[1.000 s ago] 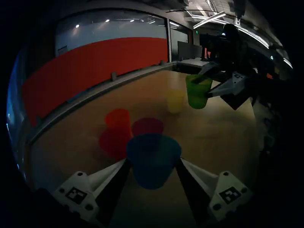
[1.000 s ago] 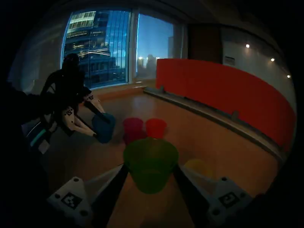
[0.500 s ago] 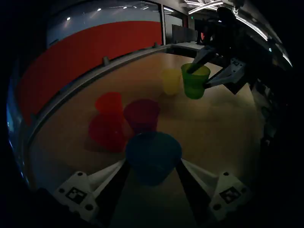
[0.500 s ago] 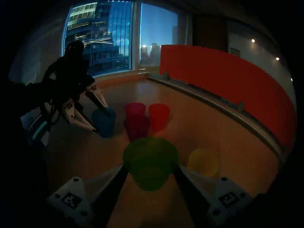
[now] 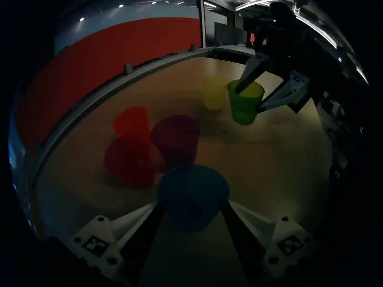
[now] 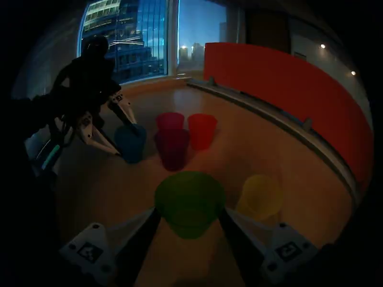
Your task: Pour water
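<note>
Contents of green cup unclear, pink cup half hidden behind maroon cup

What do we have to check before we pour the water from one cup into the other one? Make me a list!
1. The left claw squeezes the blue cup from both sides: ok.
2. The right claw squeezes the green cup from both sides: ok.
3. Both cups in the claws stand upright, so nothing spills early: ok.
4. There is water in one of them: cannot tell, it is too dark to see inside.
5. The blue cup and the green cup are close enough to pour: not ok, they are far apart over the table.
</note>
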Demonstrator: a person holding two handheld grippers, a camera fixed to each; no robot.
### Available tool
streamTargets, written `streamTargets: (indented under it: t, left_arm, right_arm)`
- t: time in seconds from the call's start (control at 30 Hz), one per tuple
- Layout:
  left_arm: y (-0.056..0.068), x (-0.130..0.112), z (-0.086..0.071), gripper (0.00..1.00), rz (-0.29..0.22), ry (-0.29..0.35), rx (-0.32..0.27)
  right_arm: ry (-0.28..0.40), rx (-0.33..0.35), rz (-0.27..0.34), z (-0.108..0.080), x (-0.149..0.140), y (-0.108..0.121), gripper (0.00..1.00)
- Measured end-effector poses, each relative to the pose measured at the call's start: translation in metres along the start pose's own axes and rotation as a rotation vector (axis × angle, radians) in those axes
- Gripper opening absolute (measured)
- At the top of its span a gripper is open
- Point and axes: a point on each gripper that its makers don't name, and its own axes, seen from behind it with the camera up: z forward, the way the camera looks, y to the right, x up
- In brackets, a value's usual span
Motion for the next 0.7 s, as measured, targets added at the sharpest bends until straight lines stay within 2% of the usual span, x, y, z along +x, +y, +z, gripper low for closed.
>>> streamTargets:
  t: [0.3,0.7]
  left_arm:
    - [0.000,-0.001,0.000,0.84,0.010,-0.005,0.001]
    - [-0.002,-0.013,-0.006,0.84,-0.017,-0.001,0.003]
  right_arm:
    - [-0.033,0.002,-0.002,0.007,-0.014,0.002,0.89]
    - [-0.052,-0.004,0.001,0.012,-0.028,0.001,0.91]
